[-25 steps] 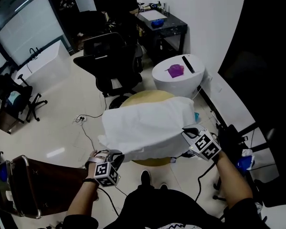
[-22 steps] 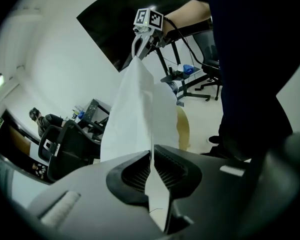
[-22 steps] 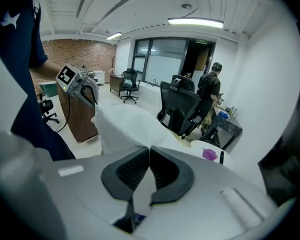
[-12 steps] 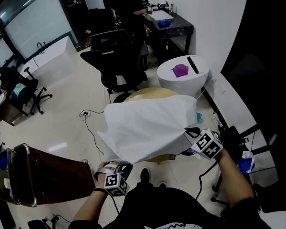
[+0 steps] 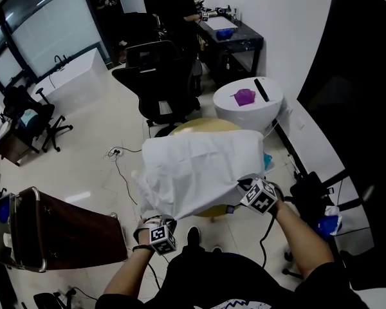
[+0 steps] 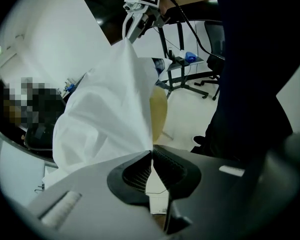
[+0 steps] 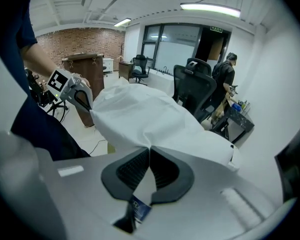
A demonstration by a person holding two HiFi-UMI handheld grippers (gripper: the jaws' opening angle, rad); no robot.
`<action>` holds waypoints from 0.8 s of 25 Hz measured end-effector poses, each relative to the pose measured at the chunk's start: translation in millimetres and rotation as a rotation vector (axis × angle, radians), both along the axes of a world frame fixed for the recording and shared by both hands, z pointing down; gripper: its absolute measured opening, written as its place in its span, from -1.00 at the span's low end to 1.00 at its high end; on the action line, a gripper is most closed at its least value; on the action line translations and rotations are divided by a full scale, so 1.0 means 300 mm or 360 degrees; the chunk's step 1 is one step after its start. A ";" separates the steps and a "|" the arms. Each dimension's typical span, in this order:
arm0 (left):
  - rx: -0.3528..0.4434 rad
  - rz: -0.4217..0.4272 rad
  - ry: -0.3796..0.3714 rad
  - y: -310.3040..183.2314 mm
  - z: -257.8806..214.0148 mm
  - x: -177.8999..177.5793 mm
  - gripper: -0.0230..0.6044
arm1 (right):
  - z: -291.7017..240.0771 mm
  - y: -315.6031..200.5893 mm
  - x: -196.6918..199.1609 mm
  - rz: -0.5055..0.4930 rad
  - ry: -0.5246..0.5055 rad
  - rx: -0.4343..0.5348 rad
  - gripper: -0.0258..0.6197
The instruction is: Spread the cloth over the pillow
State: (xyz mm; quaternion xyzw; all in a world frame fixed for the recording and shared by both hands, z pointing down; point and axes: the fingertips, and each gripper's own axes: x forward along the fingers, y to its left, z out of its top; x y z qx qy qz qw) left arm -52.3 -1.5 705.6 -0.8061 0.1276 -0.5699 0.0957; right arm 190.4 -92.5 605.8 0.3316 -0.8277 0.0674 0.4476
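Note:
A white cloth hangs stretched between my two grippers and drapes over a round yellow pillow on the floor; only the pillow's far rim and a patch under the near hem show. My left gripper is shut on the cloth's near left corner, low by my feet. My right gripper is shut on the near right corner. In the left gripper view the cloth runs up from the left gripper to the right gripper, with the pillow behind it. In the right gripper view the cloth runs from the right gripper to the left gripper.
A black office chair stands just beyond the pillow. A round white table holds a purple object. A person stands at a black desk at the back. A brown cabinet is at my left, and cables lie on the floor.
Both grippers have come down and drawn toward me, the left one also shifting right. The cloth has sunk with them and now lies lower over the pillow.

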 end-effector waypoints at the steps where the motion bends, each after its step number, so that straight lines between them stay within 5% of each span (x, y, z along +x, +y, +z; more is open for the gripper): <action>1: -0.0029 0.0003 -0.0010 0.002 0.007 -0.004 -0.91 | 0.017 -0.003 -0.001 0.0016 -0.0002 -0.0004 -0.89; 7: -0.0046 0.0026 0.0046 0.007 -0.094 -0.005 -0.72 | 0.038 -0.039 0.010 0.0191 -0.0097 0.0039 -0.88; 12: -0.0016 -0.0001 0.0381 0.018 -0.320 0.083 -0.58 | 0.017 -0.050 0.016 0.0267 -0.0171 0.0078 -0.87; 15: 0.0105 0.0044 0.0580 -0.044 -0.488 0.179 -0.58 | -0.020 -0.057 0.012 0.0304 -0.0241 0.0132 -0.84; 20: 0.0205 0.0143 0.0629 -0.278 -0.568 0.313 -0.58 | -0.083 -0.067 0.013 0.0339 -0.0302 0.0237 -0.74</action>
